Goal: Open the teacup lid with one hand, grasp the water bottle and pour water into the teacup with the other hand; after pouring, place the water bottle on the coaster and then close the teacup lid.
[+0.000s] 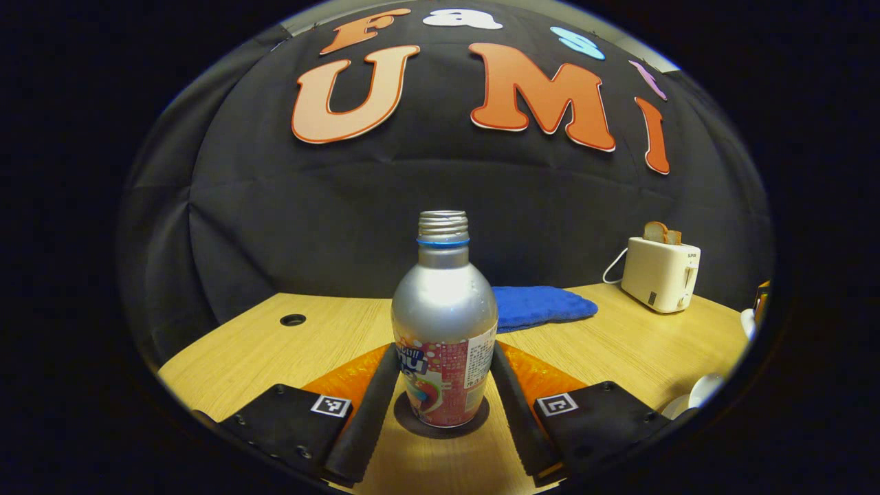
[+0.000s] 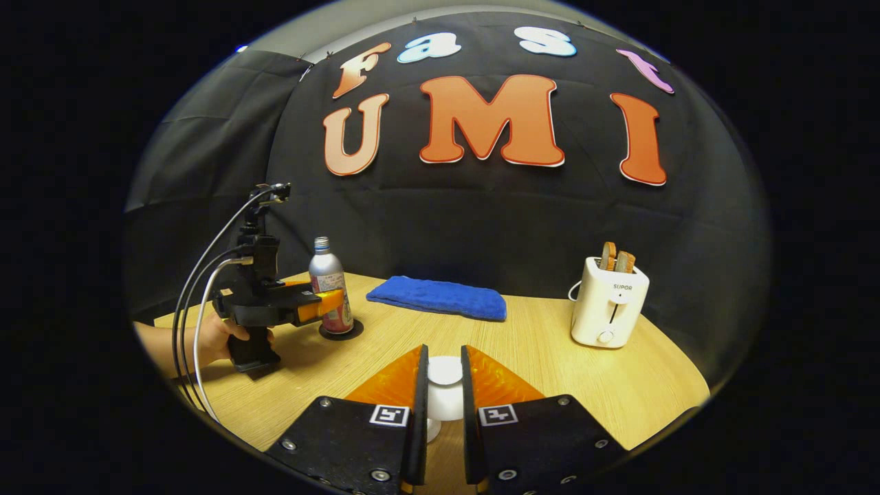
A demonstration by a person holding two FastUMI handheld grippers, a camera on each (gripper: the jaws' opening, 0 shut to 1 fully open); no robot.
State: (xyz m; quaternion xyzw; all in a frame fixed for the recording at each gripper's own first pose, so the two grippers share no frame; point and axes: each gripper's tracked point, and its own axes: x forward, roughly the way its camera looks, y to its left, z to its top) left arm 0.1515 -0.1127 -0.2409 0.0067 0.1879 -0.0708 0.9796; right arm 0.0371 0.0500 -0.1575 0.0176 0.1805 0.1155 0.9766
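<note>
Silver, capless, with a red label, one bottle (image 1: 444, 323) stands upright on one dark coaster (image 1: 441, 418) near the worktop's (image 1: 275, 337) left edge; the left gripper (image 1: 443, 405) clasps it. The right gripper (image 2: 444, 399) clenches one white lid (image 2: 445, 371). One blue cloth (image 2: 436, 297) and one toaster (image 2: 608, 301) sit along the back edge.
</note>
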